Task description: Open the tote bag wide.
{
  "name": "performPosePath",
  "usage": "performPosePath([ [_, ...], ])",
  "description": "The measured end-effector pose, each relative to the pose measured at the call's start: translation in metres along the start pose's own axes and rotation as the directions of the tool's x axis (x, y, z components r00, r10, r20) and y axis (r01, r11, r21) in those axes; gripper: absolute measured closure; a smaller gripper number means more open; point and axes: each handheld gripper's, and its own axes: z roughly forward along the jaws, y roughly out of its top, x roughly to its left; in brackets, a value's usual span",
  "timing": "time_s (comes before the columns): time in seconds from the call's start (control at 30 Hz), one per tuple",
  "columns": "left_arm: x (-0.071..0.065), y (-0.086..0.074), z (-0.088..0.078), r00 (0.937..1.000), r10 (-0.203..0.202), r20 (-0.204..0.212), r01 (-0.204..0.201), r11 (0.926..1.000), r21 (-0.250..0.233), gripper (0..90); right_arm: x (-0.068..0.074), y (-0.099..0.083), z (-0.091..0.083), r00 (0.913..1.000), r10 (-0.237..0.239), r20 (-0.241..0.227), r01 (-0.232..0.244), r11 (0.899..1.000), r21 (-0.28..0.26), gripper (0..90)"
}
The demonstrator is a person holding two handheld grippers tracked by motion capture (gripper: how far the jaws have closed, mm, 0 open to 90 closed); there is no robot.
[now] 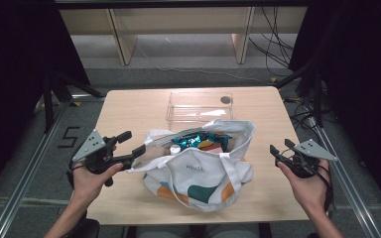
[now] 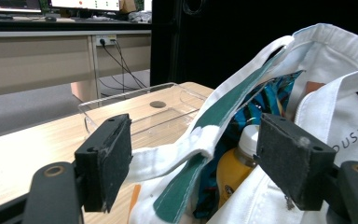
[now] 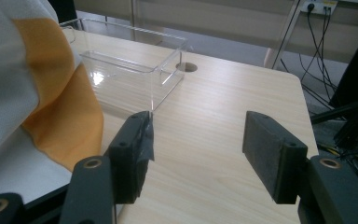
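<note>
Wooden table [image 1: 129, 106], tote bag [image 1: 198, 171] slumped open before a clear tray [image 1: 200, 105].
Left gripper [image 1: 135, 144] straddles the bag's rim unclenched, ready to spread it; right gripper [image 1: 281, 147] waits released.

Left gripper [image 1: 131, 144]: black body, grey three-cornered plate, foam-faced jaws, brass-ringed holes. Right gripper [image 1: 282, 146]: same build, black cable. Forearms bare.

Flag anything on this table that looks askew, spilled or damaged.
Nothing is spilled or damaged. The tote bag slumps open, its rim flopped between the open left gripper jaws. A bottle and a teal packet remain inside. The clear tray sits square.
</note>
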Motion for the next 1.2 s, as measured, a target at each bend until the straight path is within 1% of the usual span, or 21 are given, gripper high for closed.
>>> performPosePath([
  [0.07,-0.001,0.001,0.001,1.0,0.01,0.003,-0.009,0.9999,-0.003,25.9,-0.003,-0.001,0.0,0.9995,-0.029,-0.013,0.029,1.0,0.008,43.0],
  [0.1,-0.001,0.002,0.001,1.0,0.006,0.005,-0.006,0.9999,-0.01,26.1,-0.002,-0.001,0.0,0.9999,-0.011,-0.013,0.011,1.0,0.018,43.4],
  [0.17,-0.002,0.002,0.001,1.0,0.008,0.003,-0.008,0.9999,-0.009,26.7,-0.003,-0.002,0.001,0.9995,-0.03,-0.002,0.03,0.999,0.013,44.0],
  [0.23,-0.005,0.003,0.001,0.9999,0.012,0.011,-0.012,0.9998,-0.013,27.2,-0.002,-0.003,0.001,0.9998,-0.017,0.005,0.017,1.0,0.004,45.1],
  [0.27,-0.006,0.003,0.002,0.9997,0.012,0.023,-0.012,0.9996,-0.026,27.8,-0.005,-0.003,0.002,0.9987,-0.052,0.0,0.052,0.999,-0.001,46.3],
  [0.3,-0.009,0.004,0.002,0.9997,0.005,0.025,-0.004,0.9995,-0.032,28.4,-0.002,-0.003,0.001,0.9998,-0.019,0.0,0.019,1.0,0.015,47.3],
  [0.37,-0.015,0.007,0.001,0.9993,0.016,0.033,-0.015,0.9992,-0.036,31.1,-0.004,-0.001,0.001,0.9985,-0.054,-0.012,0.055,0.998,0.02,48.5],
  [0.4,-0.017,0.008,0.001,0.9989,0.026,0.04,-0.025,0.999,-0.038,32.3,-0.002,0.0,0.0,0.9995,-0.031,-0.01,0.032,0.999,0.028,49.1],
  [0.43,-0.021,0.01,0.001,0.9984,0.023,0.051,-0.02,0.9988,-0.044,33.5,-0.002,0.0,0.0,0.9988,-0.049,-0.004,0.049,0.999,0.024,49.5],
  [0.47,-0.026,0.012,0.002,0.9972,0.032,0.067,-0.029,0.9985,-0.047,34.3,0.001,0.0,0.0,0.9997,-0.025,-0.004,0.025,1.0,0.016,49.9],
  [0.5,-0.028,0.013,0.004,0.9966,0.038,0.074,-0.035,0.9982,-0.048,35.1,-0.002,0.0,0.0,0.997,-0.077,-0.012,0.077,0.997,0.018,50.2],
  [0.57,-0.036,0.016,0.008,0.9931,0.065,0.098,-0.061,0.9972,-0.042,38.2,0.001,-0.001,0.0,0.9991,-0.043,-0.005,0.043,0.999,0.011,50.5],
  [0.63,-0.044,0.018,0.016,0.9877,0.088,0.129,-0.084,0.9957,-0.038,40.6,0.0,-0.001,0.0,0.9985,-0.047,-0.026,0.048,0.998,0.038,51.2],
  [0.67,-0.047,0.019,0.02,0.9854,0.091,0.144,-0.088,0.9957,-0.028,42.3,0.003,-0.001,-0.001,0.9996,-0.02,-0.022,0.021,0.999,0.046,51.3],
  [0.73,-0.055,0.019,0.031,0.9794,0.101,0.175,-0.103,0.9946,0.006,44.2,0.0,-0.001,0.0,0.9988,-0.039,-0.029,0.04,0.999,0.026,51.3],
  [0.8,-0.06,0.018,0.038,0.9732,0.109,0.203,-0.115,0.9932,0.02,47.6,0.001,-0.001,-0.001,0.9994,-0.024,-0.026,0.025,0.999,0.039,51.1],
  [0.9,-0.067,0.016,0.047,0.9622,0.142,0.232,-0.16,0.9853,0.06,51.5,0.001,-0.001,-0.001,0.9995,-0.021,-0.024,0.021,0.999,0.037,51.1],
  [1.0,-0.07,0.014,0.057,0.9478,0.181,0.262,-0.208,0.9751,0.077,56.8,0.002,-0.001,-0.001,0.9997,-0.01,-0.025,0.011,0.999,0.05,51.0],
  [1.07,-0.073,0.013,0.064,0.9428,0.199,0.267,-0.232,0.9679,0.097,61.0,0.002,-0.003,0.001,0.9997,-0.021,-0.014,0.021,0.999,0.024,50.9],
  [1.17,-0.076,0.014,0.072,0.928,0.242,0.283,-0.284,0.9514,0.119,67.1,0.001,-0.003,0.001,0.9996,-0.021,-0.021,0.022,0.999,0.031,50.8],
  [1.2,-0.076,0.015,0.073,0.926,0.25,0.283,-0.293,0.9487,0.119,70.5,0.001,-0.003,0.001,0.9997,-0.017,-0.02,0.017,0.999,0.029,50.7],
])
